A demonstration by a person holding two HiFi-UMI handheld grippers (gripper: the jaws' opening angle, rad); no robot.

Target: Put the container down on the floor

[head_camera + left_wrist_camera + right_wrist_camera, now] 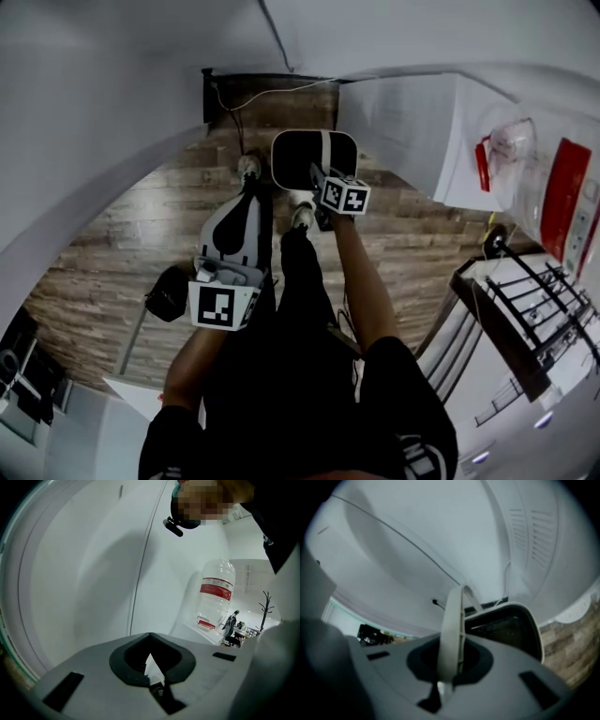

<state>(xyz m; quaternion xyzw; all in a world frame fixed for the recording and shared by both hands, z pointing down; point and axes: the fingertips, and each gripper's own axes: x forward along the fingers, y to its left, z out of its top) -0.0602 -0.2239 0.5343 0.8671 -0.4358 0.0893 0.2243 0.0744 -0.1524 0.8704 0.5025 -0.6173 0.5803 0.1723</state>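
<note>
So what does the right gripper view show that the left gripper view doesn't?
Only the right gripper view: the right gripper shut on the white handle of the container, plus wood floor. Only the left gripper view: the left gripper, jaws together on nothing, a clear water bottle with a red label, and a coat stand. Both: the white wall.

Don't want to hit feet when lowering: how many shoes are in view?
2. The left shoe is beside the container, on its left; the right shoe is just below it.
</note>
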